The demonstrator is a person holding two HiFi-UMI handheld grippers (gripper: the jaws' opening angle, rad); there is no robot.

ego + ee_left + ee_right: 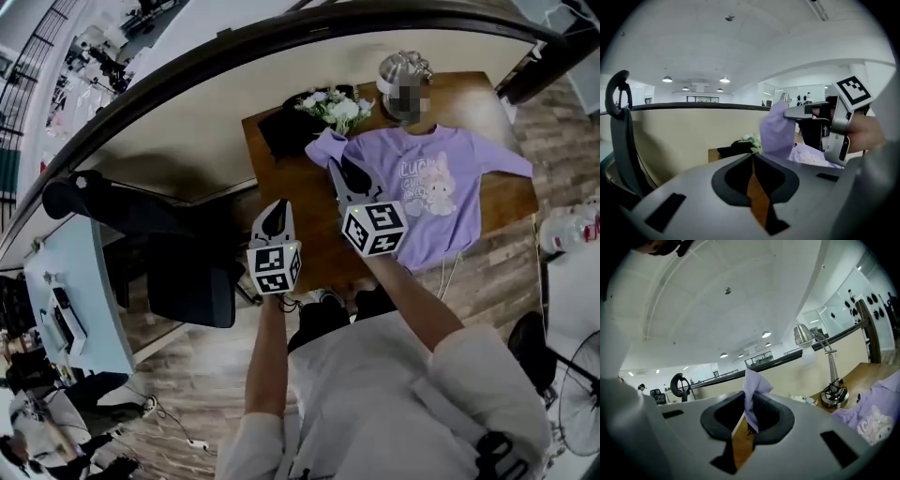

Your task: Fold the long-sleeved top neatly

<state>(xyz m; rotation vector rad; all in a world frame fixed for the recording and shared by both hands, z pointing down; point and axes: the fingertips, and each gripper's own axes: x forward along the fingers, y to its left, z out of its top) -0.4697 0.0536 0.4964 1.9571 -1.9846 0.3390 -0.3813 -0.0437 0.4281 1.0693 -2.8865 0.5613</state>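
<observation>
Purple top point(427, 192): it lies print side up on the wooden table point(291, 202), with the body flat and the hem toward you. No fold shows in the body.
Left sleeve point(323, 147): the cuff is lifted off the table, while the rest of the sleeve joins the flat body.
Right gripper point(337, 169): its jaws are closed on this cuff. In the right gripper view the cloth stands up between them.
Right sleeve point(502, 157): it is stretched out flat to the side, and nothing touches it.
Left gripper point(277, 211): its jaws are together with nothing between them. It hangs at the table edge, apart from the top.
Done: very little, in my judgement; you have only taken the first sleeve.
Left: lay this sleeve across the chest, do the same with the other sleeve, then fold the body from hem to collar.
Care: the flowers point(336, 108) stand just beside the lifted sleeve, so carry the cuff inward, away from them.
</observation>
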